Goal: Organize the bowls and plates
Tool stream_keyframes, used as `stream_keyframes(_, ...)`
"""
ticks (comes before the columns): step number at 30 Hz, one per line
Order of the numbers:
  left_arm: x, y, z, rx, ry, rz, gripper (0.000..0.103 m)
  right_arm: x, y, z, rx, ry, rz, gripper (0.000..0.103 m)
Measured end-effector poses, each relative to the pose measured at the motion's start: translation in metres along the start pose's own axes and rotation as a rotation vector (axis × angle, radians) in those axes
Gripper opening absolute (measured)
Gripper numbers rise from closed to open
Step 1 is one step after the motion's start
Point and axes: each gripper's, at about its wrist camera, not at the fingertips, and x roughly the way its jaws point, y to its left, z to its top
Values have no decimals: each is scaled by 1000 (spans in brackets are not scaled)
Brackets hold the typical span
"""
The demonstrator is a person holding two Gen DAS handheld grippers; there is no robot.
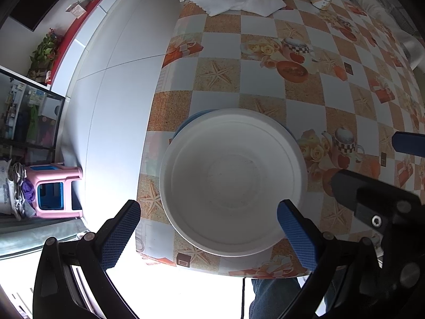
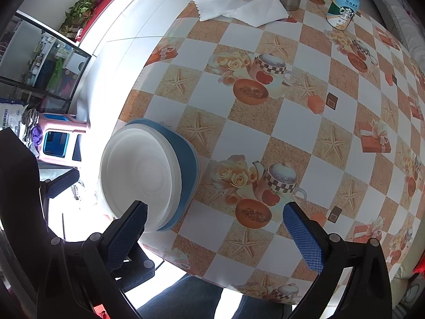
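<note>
The left gripper (image 1: 209,228) hangs with jaws spread wide around the near rim of a white bowl (image 1: 233,180), which sits on a blue plate (image 1: 186,123) just beyond them.

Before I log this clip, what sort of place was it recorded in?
Most likely a home dining area. A table with a patterned checkered tablecloth holds a stack of white bowls on a blue plate; a drink bottle, a pink plastic stool and a houseplant are nearby.

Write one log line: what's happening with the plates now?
stack: white bowl on blue plate | left hand-held gripper: open | right hand-held gripper: open
</note>
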Motion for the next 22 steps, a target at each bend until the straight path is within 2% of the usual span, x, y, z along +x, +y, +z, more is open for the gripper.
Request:
stream_keyframes(17,5,1,5,-7,24,9,103,2,-3,0,8,0,2,103)
stream_keyframes(22,-6,-2,11,28,-51,5,103,1,-5,1,18,-6,23,103)
